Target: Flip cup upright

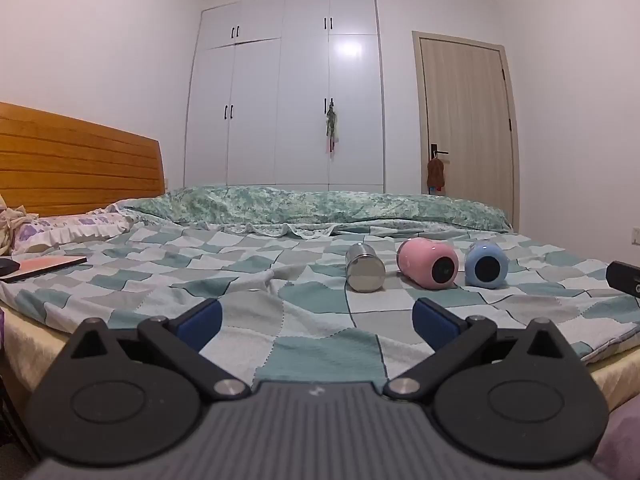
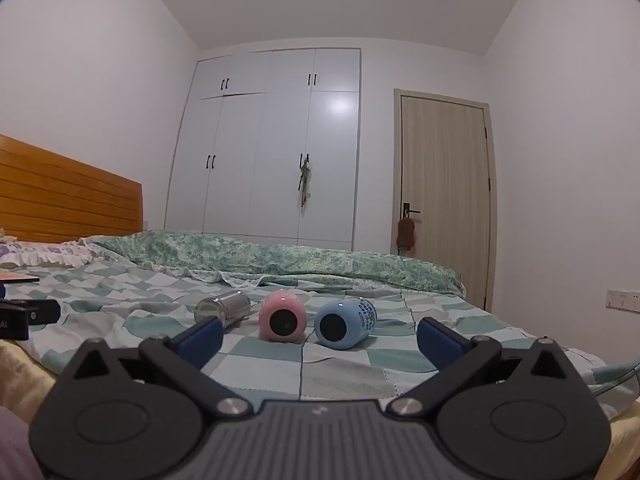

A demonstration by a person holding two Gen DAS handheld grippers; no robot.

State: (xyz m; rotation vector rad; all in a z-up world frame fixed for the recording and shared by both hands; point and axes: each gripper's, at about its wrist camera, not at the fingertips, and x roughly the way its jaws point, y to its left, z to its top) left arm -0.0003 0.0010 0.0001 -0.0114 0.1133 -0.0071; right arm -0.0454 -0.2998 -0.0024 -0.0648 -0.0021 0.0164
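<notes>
**Three cups on their sides, both tongs spread and waiting**

Your left tongs point(image 1: 316, 320) sit nearest the lens, blue pads wide apart and holding nothing, low over the near edge of the bed point(image 1: 248, 304). Your right tongs point(image 2: 320, 338) are the same: spread, empty, short of the cups.

Going left to right across the checked bedspread, a steel cup point(image 2: 223, 311) lies on its side, angled away to the right. Just beside it the pink cup point(image 2: 282, 321) lies with its round dark-centred end toward you, and the blue cup point(image 2: 345, 323) lies the same way, near it but apart. None stands upright, so the task looks unstarted. Which cup is meant, you cannot tell from the task line alone.

From the right wrist view, the pink and blue cups fall between your spread pads, so that hand seems better placed to begin. Expect the soft, wrinkled bedding to let a round cup roll once nudged, and to give a poor footing when you stand it up.
</notes>
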